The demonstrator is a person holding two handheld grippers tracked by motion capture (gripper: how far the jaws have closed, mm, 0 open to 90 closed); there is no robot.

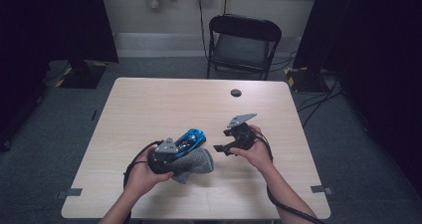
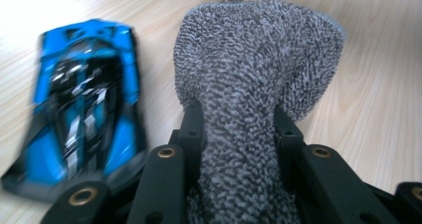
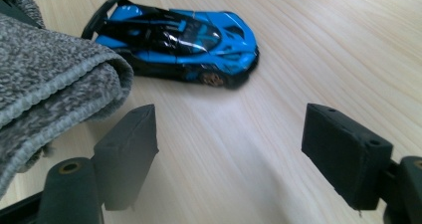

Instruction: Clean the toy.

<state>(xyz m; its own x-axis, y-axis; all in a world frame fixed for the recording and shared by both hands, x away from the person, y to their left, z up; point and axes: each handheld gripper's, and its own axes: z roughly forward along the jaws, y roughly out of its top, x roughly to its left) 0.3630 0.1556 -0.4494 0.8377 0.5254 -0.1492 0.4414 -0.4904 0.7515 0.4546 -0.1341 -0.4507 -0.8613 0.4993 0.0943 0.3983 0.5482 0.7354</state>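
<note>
Left gripper [image 1: 166,157] fingers [image 2: 191,134] clenched on grey towel [image 2: 249,74], held just above bench [image 1: 164,104]. Towel soft, light, limp; folds droop, so best gripped at bunched fold. Blue toy car [image 3: 184,37] beside towel on bench; rigid, rolls easily. Right gripper [image 3: 239,154] fingers released, nothing between.

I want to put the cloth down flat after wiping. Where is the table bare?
The table is bare across its far half, from the blue toy car up to the dark round cap. It is crowded near the front edge, around the grey cloth and both tools.
</note>
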